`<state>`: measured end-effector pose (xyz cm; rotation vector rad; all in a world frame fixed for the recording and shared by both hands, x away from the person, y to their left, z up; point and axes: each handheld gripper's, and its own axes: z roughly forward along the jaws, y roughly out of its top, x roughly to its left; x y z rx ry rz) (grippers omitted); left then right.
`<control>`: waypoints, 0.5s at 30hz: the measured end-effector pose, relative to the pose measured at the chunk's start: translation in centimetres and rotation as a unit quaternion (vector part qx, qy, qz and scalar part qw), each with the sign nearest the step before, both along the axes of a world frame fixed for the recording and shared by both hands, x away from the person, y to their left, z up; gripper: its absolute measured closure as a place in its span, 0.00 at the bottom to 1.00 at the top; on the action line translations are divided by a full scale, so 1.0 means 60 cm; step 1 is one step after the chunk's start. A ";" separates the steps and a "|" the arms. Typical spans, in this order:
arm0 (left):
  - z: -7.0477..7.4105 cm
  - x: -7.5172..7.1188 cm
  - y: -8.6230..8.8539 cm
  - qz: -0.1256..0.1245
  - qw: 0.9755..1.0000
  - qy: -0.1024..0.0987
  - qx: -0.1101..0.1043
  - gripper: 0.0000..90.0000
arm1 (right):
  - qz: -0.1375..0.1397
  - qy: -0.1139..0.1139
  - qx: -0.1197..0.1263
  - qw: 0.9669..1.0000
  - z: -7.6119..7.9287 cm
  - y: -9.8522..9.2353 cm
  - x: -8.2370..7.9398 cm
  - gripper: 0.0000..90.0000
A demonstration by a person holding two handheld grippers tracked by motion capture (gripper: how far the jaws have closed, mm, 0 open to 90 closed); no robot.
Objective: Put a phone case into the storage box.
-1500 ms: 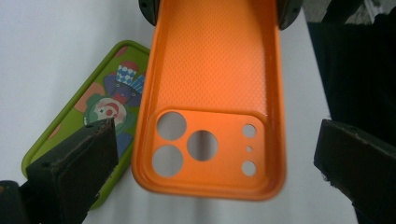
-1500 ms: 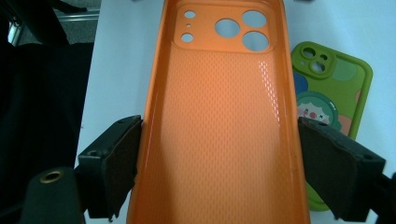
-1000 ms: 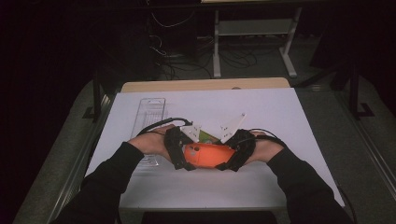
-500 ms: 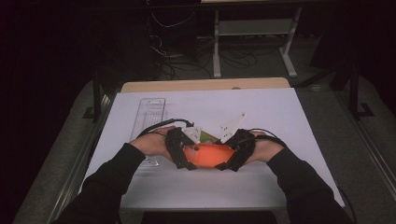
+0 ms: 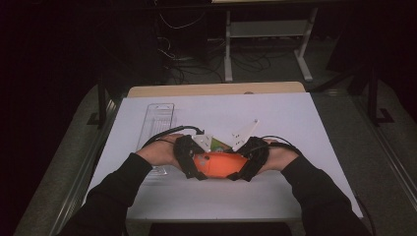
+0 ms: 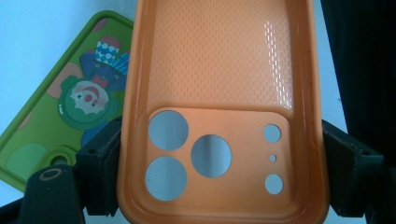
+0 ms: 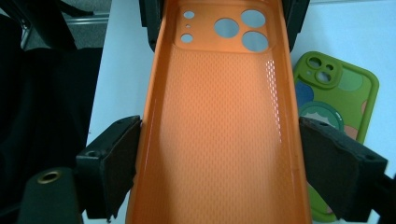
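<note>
A person at a white table (image 5: pixel 295 123) holds one empty orange soft-plastic phone case (image 5: pixel 219 164) between two hand-held grippers, near the front middle of the table. The case lies lengthwise from left to right, hollow side showing in both gripper views, with a dimpled inner floor and round camera holes at one end.

The left gripper (image 6: pixel 219 158) has just been closing, and its two black jaws now clamp the long sides of the case at the camera-hole end; the pads press on both rims. The right gripper (image 7: pixel 219 163) holds the other end. Its left pad touches the rim. At its right pad, whether rubber meets plastic is hard to tell, so that grip is judged the looser of the two.

What could go wrong, as a judgement. The case is thin and bendy. A hard squeeze across the width may bow the walls inward, and then the rim can pop out of the pads. If the two hands pull apart or twist unevenly, the case may warp or slip from the right gripper first. A dropped end would swing down onto the table.

A second case, green soft plastic with a cartoon clown picture (image 7: pixel 338 112), lies flat on the table just beyond the orange one, toward the far side. A falling or swinging end could knock it.

A clear plastic tray (image 5: pixel 156 123) sits on the left part of the table, apart from the cases.
</note>
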<state>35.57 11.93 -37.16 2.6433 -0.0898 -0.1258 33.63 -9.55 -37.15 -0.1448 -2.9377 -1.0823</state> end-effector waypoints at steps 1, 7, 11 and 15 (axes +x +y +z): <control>-0.002 -0.001 0.001 0.004 1.000 0.006 -0.005 0.18 | 0.001 -0.001 0.001 1.000 -0.001 0.001 0.000 0.16; -0.007 -0.005 0.004 0.012 1.000 0.010 -0.004 0.18 | -0.004 -0.005 0.011 1.000 -0.003 -0.001 0.002 0.13; -0.010 -0.004 0.009 0.027 1.000 0.004 -0.010 0.18 | -0.020 -0.010 0.027 0.999 0.002 -0.011 0.008 0.09; -0.011 -0.005 0.014 0.050 0.999 -0.006 -0.013 0.18 | -0.054 -0.013 0.039 0.998 0.008 -0.028 0.015 0.06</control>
